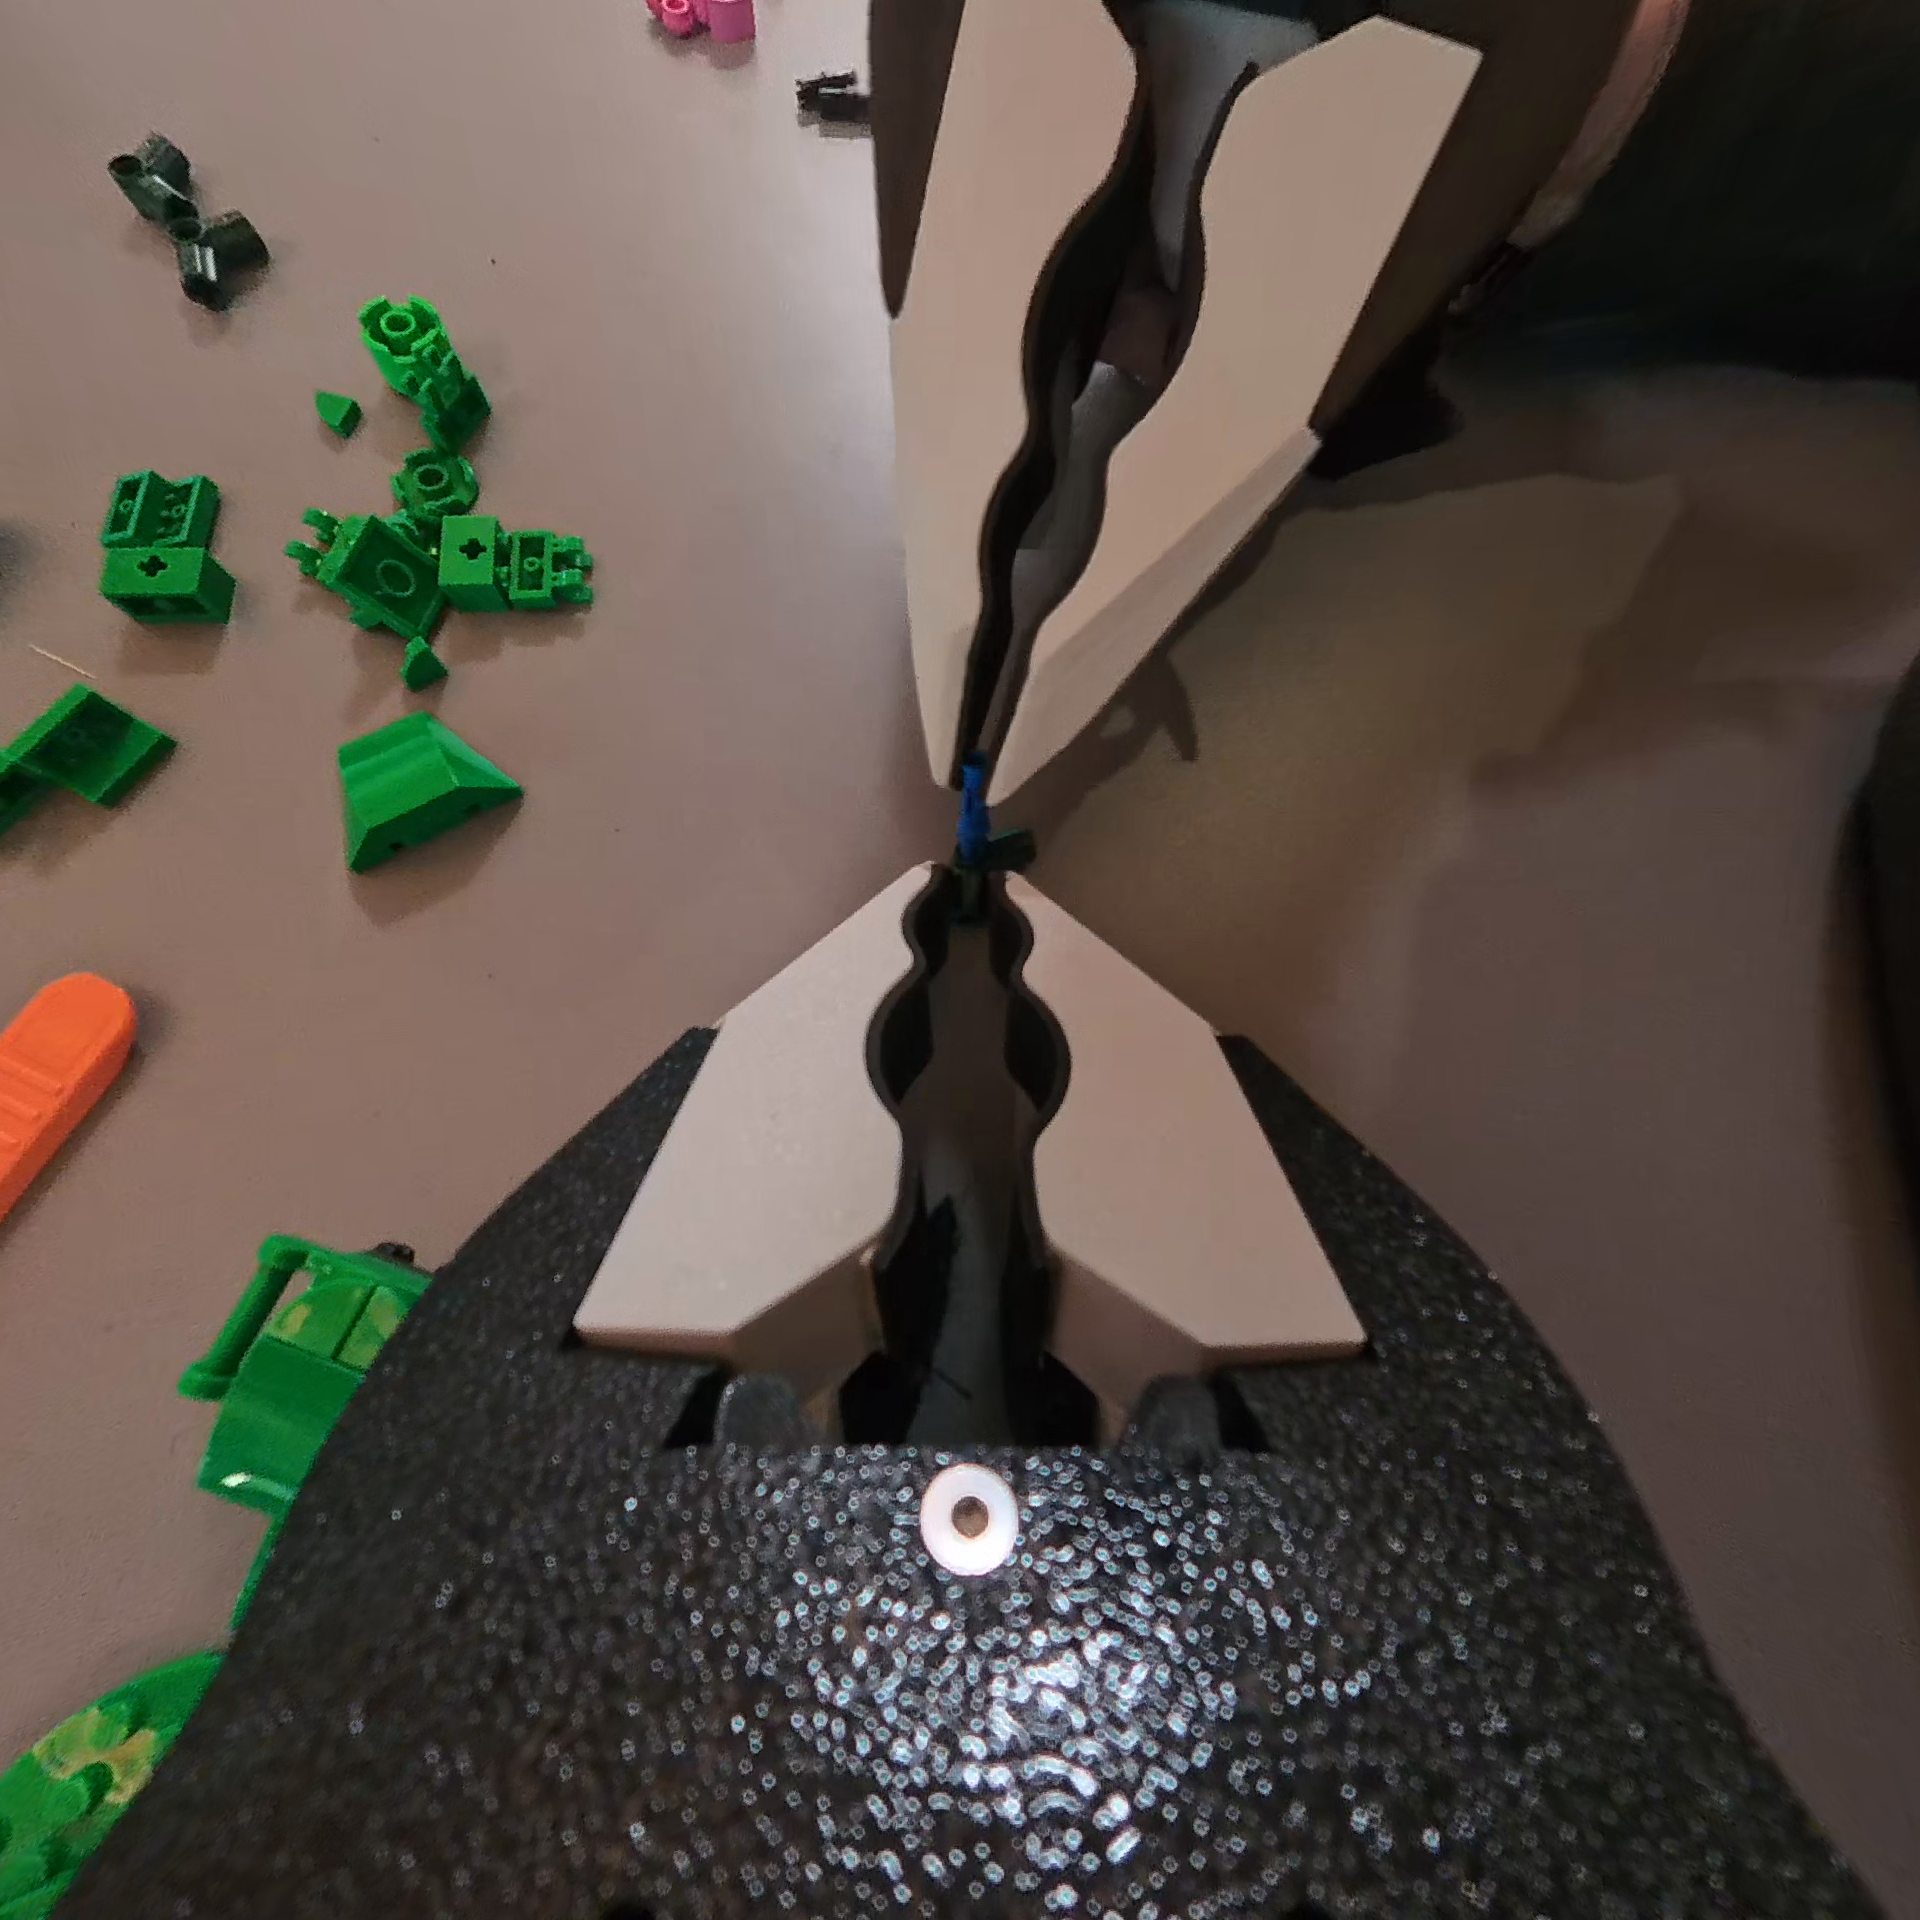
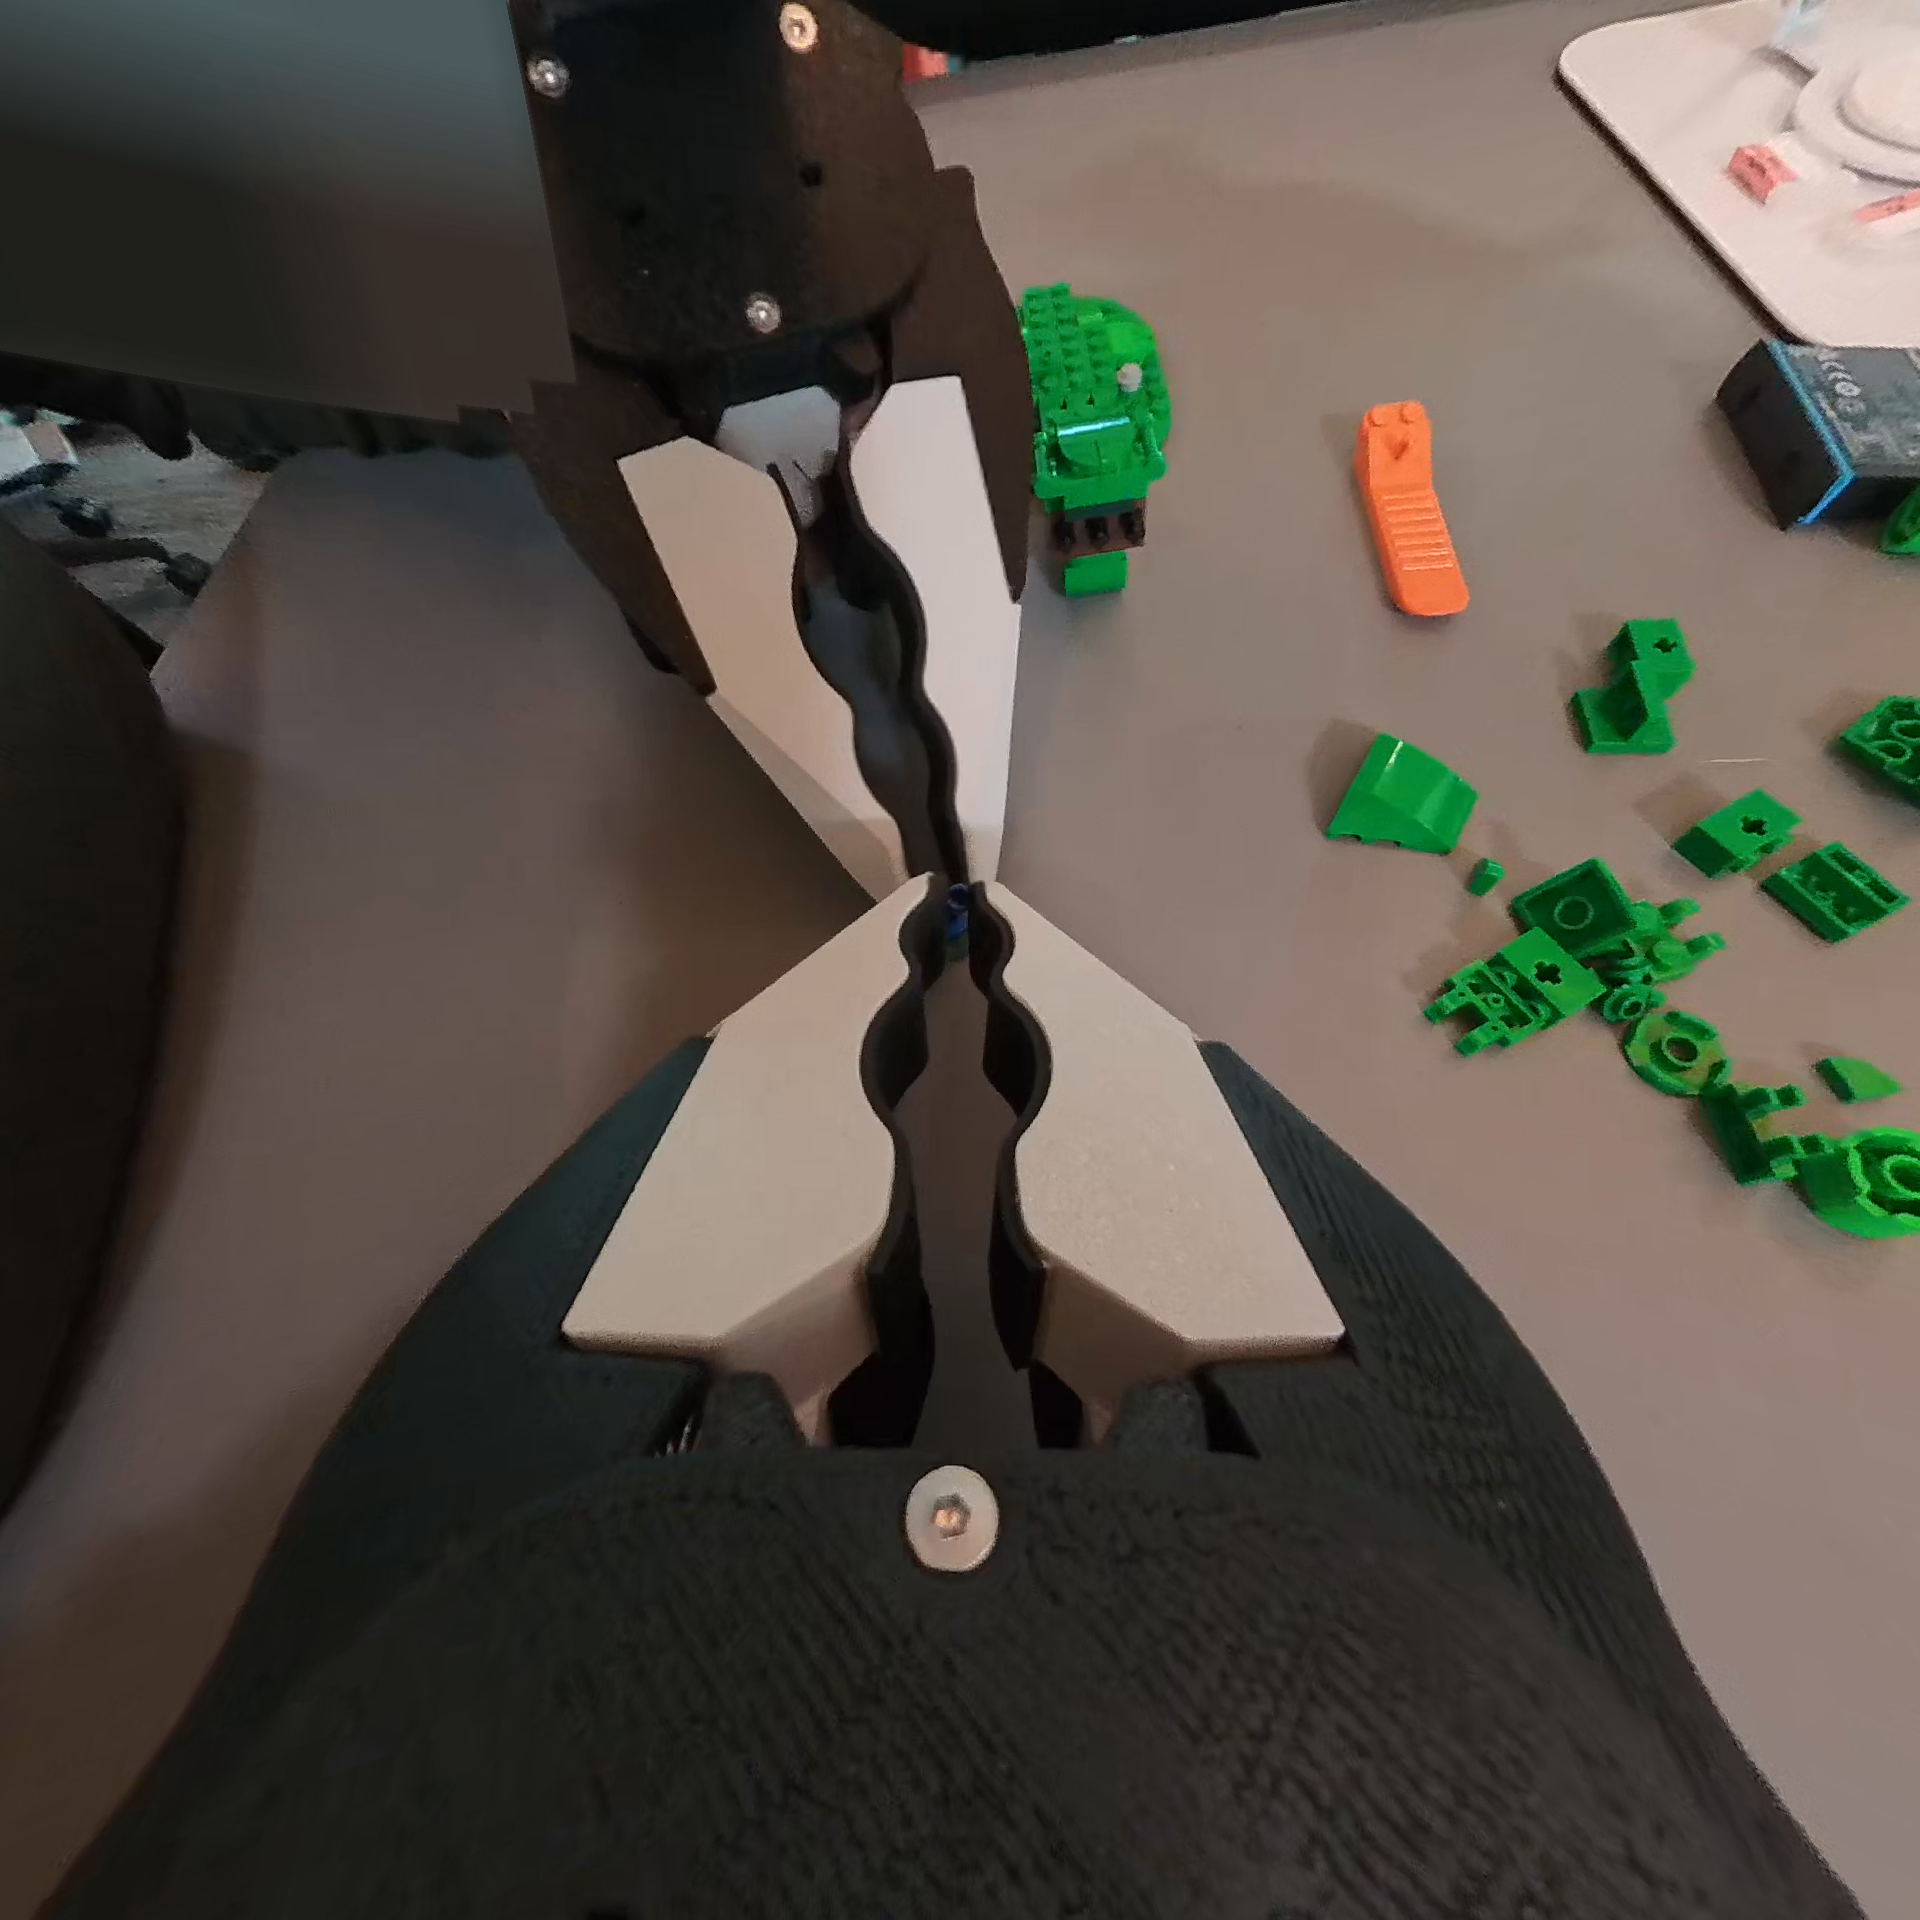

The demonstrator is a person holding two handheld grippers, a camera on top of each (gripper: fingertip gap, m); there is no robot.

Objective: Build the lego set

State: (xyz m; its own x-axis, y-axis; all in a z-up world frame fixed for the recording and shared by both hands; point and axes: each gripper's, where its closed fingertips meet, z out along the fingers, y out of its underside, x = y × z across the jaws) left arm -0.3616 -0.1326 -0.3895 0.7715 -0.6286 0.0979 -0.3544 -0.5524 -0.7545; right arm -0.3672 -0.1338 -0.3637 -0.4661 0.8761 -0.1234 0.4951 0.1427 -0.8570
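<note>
Table (image 2: 1299, 312) carries everything, with the half-built green model (image 2: 1096, 416) as landmark. Orange brick separator (image 2: 1408, 514) lies just beside the model; loose green bricks (image 2: 1558, 935) scattered well apart from it. Left gripper (image 1: 968, 883) is pinched closed on a small black connector (image 1: 1000, 850). Right gripper (image 2: 954, 914) is clamped on a blue pin (image 1: 972, 800), tip to tip with the left, above the table near the model. Both parts look tiny, light, rigid and slippery; best taken by the ends.

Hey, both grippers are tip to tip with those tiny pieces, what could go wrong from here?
1. The blue pin is pinched only at the right gripper tips; a skewed push could pop it loose.
2. The small black piece in the left gripper might twist.
3. A dropped part could scatter among the loose green bricks.
</note>
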